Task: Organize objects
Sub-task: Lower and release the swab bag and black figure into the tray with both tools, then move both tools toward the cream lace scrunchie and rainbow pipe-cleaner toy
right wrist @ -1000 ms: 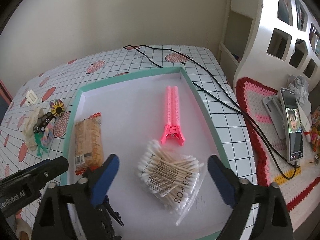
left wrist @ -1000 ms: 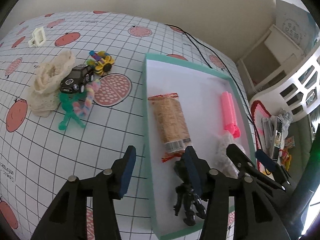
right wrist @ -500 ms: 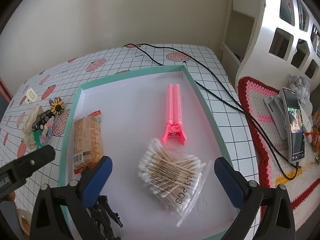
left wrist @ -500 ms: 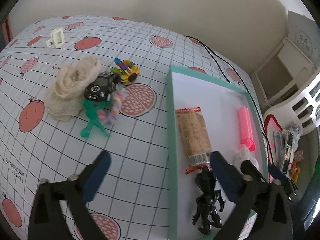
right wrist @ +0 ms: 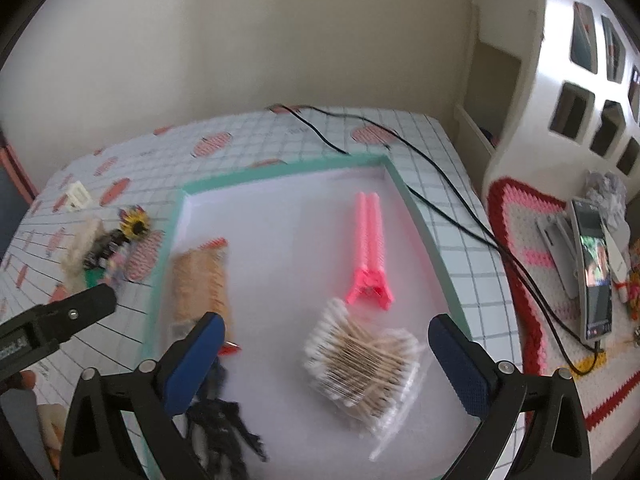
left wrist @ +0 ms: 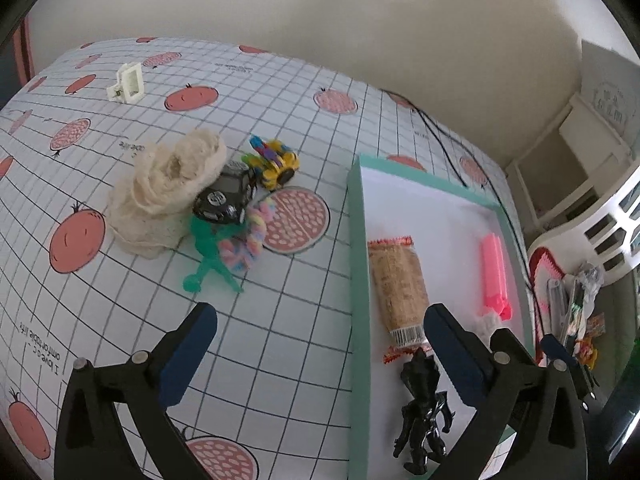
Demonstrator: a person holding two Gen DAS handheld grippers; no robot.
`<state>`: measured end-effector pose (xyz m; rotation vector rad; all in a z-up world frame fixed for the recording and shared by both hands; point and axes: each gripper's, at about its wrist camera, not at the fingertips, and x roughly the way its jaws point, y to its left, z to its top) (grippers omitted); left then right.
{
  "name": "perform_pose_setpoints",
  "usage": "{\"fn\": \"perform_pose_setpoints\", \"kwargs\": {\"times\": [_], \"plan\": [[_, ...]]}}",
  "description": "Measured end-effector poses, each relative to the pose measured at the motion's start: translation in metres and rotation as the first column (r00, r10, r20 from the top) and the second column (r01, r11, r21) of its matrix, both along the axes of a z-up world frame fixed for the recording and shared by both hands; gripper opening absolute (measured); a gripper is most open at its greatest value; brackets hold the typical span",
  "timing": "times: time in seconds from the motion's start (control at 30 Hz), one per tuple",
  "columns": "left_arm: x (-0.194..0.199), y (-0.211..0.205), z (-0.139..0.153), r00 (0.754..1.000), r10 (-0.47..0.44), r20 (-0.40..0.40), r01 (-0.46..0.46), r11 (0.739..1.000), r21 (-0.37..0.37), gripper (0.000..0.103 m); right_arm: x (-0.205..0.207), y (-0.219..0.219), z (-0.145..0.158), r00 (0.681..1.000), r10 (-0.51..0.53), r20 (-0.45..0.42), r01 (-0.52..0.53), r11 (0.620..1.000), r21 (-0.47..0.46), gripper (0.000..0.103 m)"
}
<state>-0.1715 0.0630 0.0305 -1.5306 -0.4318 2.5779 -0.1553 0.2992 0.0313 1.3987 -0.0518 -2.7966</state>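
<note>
Both grippers' fingers spread, empty; only right view shows cotton swabs (right wrist: 362, 358); left, toy car (left wrist: 224, 200)

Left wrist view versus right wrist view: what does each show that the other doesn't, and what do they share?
Only the left wrist view shows the green figure and pastel chenille loop clearly, plus the open left hand-held gripper.

Only the right wrist view shows the bag of cotton swabs whole, the phone on the crocheted mat, and the open right hand-held gripper.

Both show the teal tray, snack bar, pink clip, black figure, black toy car and white clip.
</note>
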Motion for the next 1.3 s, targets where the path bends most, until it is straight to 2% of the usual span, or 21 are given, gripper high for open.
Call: {"fn": "perform_pose_setpoints", "kwargs": {"times": [0.2, 0.37, 0.5, 0.63, 0.83, 0.93, 1.07, 1.3], "plan": [[-0.006, -0.026, 0.02, 0.997, 0.032, -0.071, -0.032, 0.999, -0.006, 0.103, -0.003, -0.024, 0.027, 0.996, 0.054, -0.075, -0.057, 0.997, -0.043, 0.103], [-0.015, -0.058, 0.032, 0.991, 0.048, -0.121, -0.051, 0.998, -0.021, 0.103, -0.013, -0.045, 0.051, 0.991, 0.053, -0.125, -0.064, 0.994, -0.087, 0.103], [-0.024, -0.09, 0.034, 0.991, 0.093, -0.098, -0.093, 0.996, 0.005, 0.103, -0.024, -0.064, 0.06, 0.992, 0.044, -0.116, -0.055, 0.994, -0.092, 0.103], [-0.033, -0.12, 0.032, 0.987, 0.156, -0.042, -0.153, 0.986, 0.068, 0.103, -0.033, -0.093, 0.062, 0.988, 0.105, -0.115, -0.112, 0.992, -0.059, 0.103], [-0.047, -0.136, 0.024, 0.983, 0.183, 0.024, -0.184, 0.981, 0.052, 0.103, -0.043, -0.154, 0.051, 0.97, 0.232, -0.071, -0.228, 0.972, 0.063, 0.103], [-0.054, -0.144, 0.017, 0.975, 0.212, 0.062, -0.216, 0.974, 0.068, 0.103, -0.045, -0.175, 0.038, 0.959, 0.282, -0.039, -0.278, 0.957, 0.084, 0.098], [-0.058, -0.149, 0.004, 0.964, 0.246, 0.102, -0.255, 0.963, 0.086, 0.103, -0.051, -0.189, 0.018, 0.945, 0.328, -0.004, -0.327, 0.944, 0.05, 0.088], [-0.063, -0.151, -0.012, 0.967, 0.228, 0.113, -0.238, 0.967, 0.09, 0.102, -0.063, -0.19, -0.009, 0.945, 0.323, 0.055, -0.316, 0.943, -0.109, 0.075]]}}
